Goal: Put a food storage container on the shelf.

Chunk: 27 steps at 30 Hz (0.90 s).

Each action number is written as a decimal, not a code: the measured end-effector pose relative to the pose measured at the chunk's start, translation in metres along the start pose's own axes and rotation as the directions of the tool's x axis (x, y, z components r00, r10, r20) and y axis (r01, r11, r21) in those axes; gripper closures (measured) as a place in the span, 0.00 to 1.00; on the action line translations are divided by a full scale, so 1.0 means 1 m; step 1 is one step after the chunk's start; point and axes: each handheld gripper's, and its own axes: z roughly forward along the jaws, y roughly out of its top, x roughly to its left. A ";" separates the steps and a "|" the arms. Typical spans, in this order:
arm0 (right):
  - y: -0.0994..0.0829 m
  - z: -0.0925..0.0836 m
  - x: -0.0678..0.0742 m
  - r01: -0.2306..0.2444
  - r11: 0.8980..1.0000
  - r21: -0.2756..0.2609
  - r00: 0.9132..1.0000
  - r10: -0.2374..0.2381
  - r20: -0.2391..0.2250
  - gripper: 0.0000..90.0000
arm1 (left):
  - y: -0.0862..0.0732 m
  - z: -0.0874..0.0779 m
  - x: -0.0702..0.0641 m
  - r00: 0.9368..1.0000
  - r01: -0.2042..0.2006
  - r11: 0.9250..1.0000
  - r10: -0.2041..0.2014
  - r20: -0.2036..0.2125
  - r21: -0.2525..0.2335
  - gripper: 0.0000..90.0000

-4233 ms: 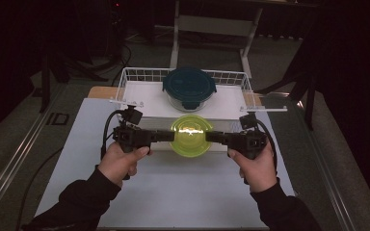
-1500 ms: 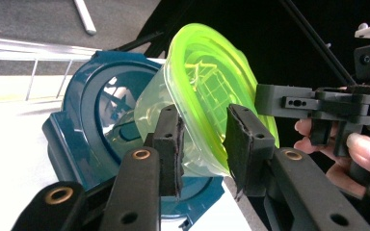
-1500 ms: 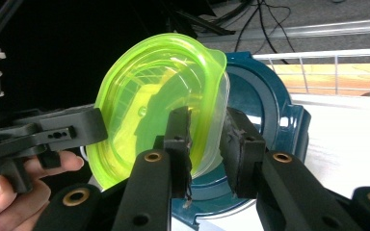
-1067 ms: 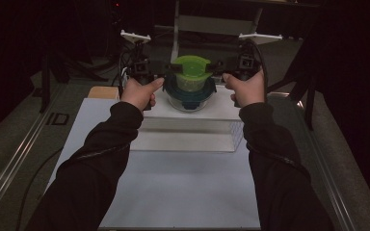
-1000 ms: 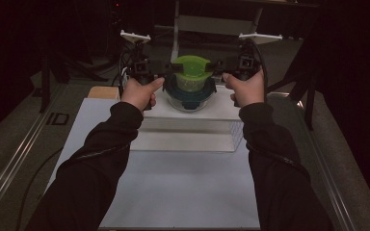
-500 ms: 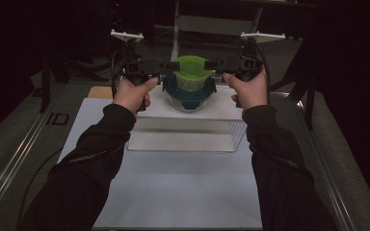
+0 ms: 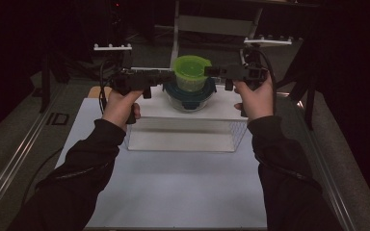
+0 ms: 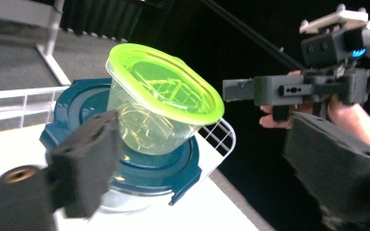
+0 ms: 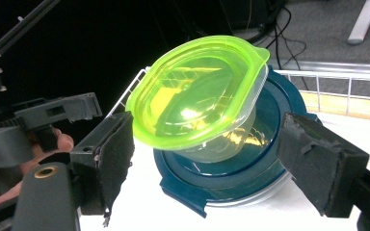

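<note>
Now my left gripper [image 7: 169,76] and right gripper [image 7: 209,71], jaws just opened, flank the clear lime-lidded plastic tub [image 7: 191,73] stacked on the blue-lidded glass container [image 7: 189,96]

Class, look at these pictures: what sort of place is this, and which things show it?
Probably a recording lab, not a kitchen: a bare white table amid dark surroundings, a metal stand behind it, and cabled hand-held claws, left claw and right claw.
</note>
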 end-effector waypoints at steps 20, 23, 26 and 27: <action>-0.060 -0.013 0.002 0.113 0.994 0.008 0.993 -0.113 -0.045 0.21 | -0.055 -0.020 -0.032 0.980 -0.200 0.980 0.200 0.017 -0.021 0.00; -0.071 -0.015 0.003 0.122 0.992 0.008 0.991 -0.122 -0.056 0.21 | -0.065 -0.022 -0.033 0.977 -0.211 0.978 0.211 0.024 -0.006 0.00; -0.083 -0.017 0.003 0.142 0.990 0.007 0.988 -0.142 -0.059 0.21 | -0.076 -0.023 -0.035 0.976 -0.218 0.976 0.218 0.031 0.010 0.00; -0.088 -0.017 0.003 0.148 0.989 0.003 0.987 -0.148 -0.062 0.21 | -0.080 -0.024 -0.036 0.976 -0.217 0.976 0.217 0.035 0.009 0.00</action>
